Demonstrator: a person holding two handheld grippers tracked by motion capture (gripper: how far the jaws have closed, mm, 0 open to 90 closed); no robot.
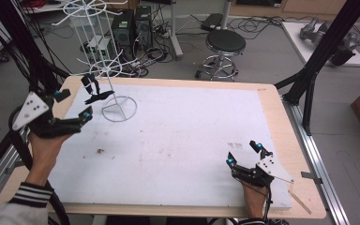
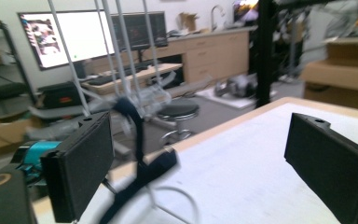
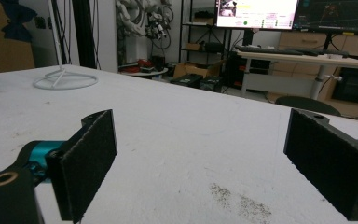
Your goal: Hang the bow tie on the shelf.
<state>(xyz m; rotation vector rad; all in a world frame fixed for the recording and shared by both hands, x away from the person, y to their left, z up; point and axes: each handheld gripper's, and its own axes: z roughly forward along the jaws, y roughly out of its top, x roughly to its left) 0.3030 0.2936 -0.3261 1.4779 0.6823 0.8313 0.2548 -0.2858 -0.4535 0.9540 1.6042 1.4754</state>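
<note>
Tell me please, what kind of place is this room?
Probably a robotics lab or workshop. Desktop computer towers with tangled cables stand on the floor beyond the table, large monitors glow above a desk, and a black frame post rises beside the table.

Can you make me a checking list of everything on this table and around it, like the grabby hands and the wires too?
Surface: white board on a wooden table, with a few dark smudges.
Job's things: white wire rack standing on its ring base at the far left; a dark strap-like item hangs from it. What it is cannot be told.
Clutter: nothing seen on the board apart from the rack.
Grippers: left gripper raised near the rack, jaws apart, holding nothing. Right gripper low at the near right, jaws apart, holding nothing.
Cables: a black one trails from the right gripper; a tangle on the floor behind the table.
Surroundings: black stool, computer towers, monitors, black frame posts.
</note>
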